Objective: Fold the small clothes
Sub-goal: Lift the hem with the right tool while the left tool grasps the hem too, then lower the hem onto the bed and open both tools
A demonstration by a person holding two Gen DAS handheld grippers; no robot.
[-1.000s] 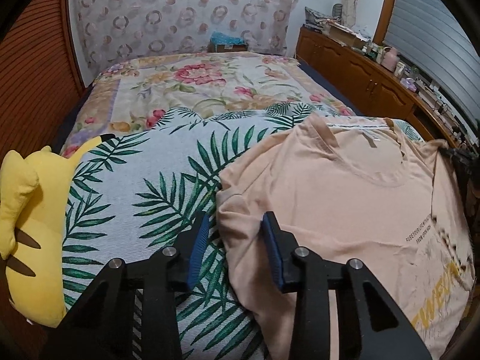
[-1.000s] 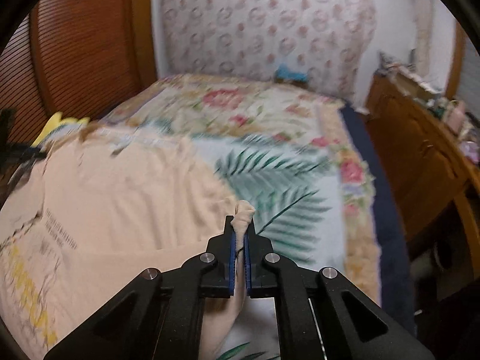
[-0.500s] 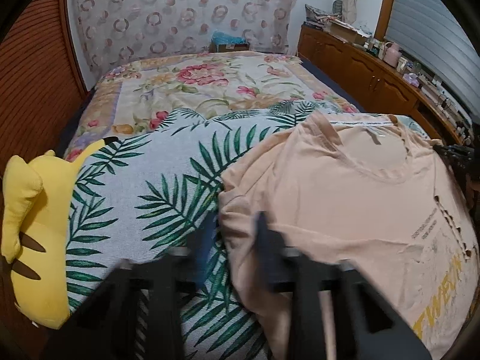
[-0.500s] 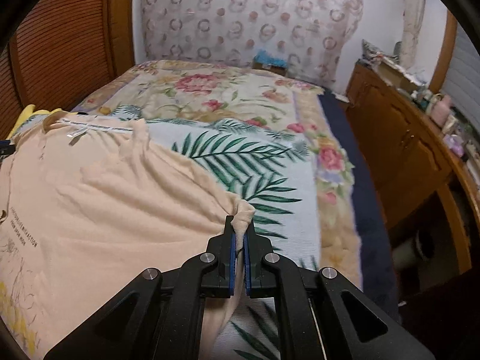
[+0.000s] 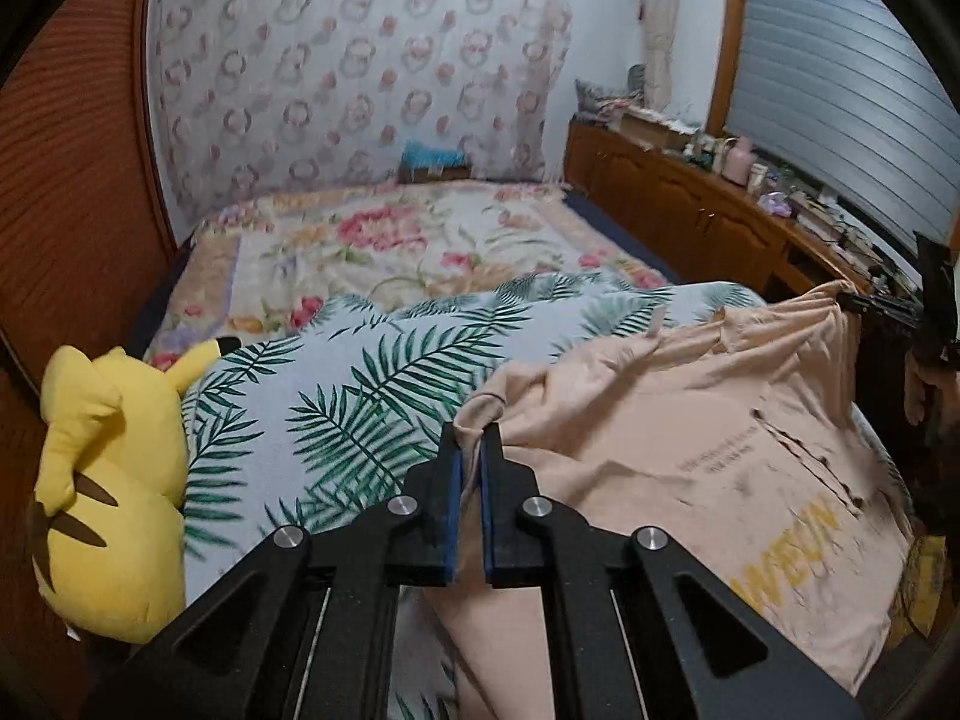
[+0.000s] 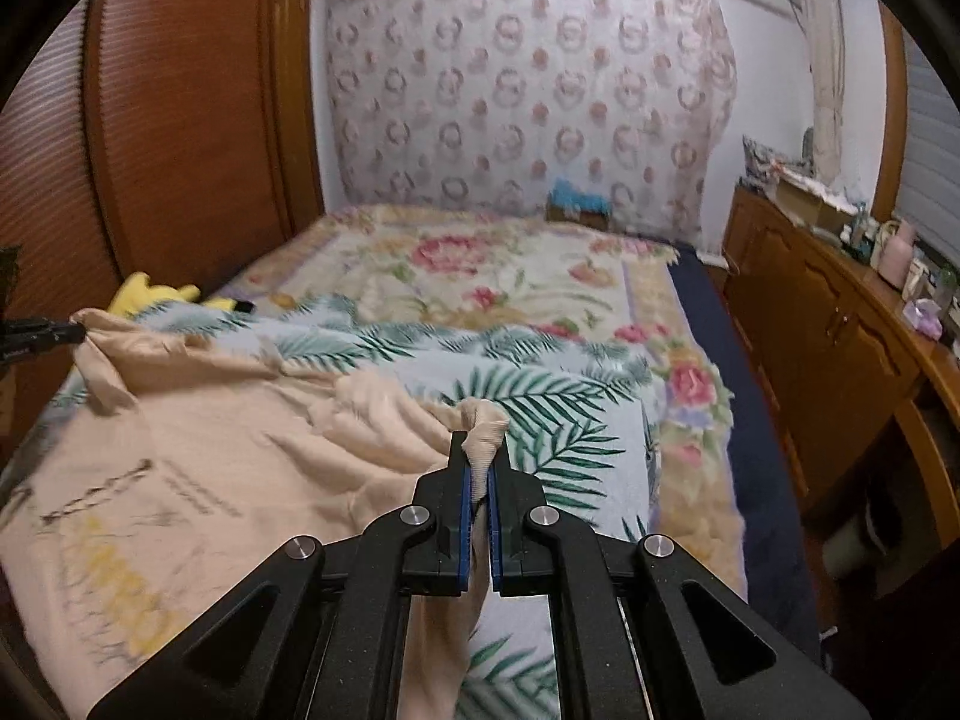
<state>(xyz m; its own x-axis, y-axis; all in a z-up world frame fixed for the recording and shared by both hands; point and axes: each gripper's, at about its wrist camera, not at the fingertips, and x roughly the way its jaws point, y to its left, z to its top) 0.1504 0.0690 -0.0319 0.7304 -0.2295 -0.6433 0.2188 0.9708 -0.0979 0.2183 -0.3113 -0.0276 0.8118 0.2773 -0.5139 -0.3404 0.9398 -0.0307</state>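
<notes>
A peach T-shirt with yellow print lies on the palm-leaf blanket; it also shows in the right wrist view. My left gripper is shut on the shirt's left sleeve edge and holds it lifted. My right gripper is shut on the shirt's right sleeve edge, raised off the bed. The right gripper also shows at the far right of the left wrist view, and the left gripper at the left edge of the right wrist view. The shirt's upper part is bunched and lifted between them.
A yellow plush toy lies at the bed's left edge by the wooden wall panel. A floral blanket covers the far bed. A wooden cabinet with clutter runs along the right, across a narrow floor gap.
My left gripper has gone from open to shut on the left sleeve edge. Both grippers have lifted, and the shirt's top has risen and bunched up.
</notes>
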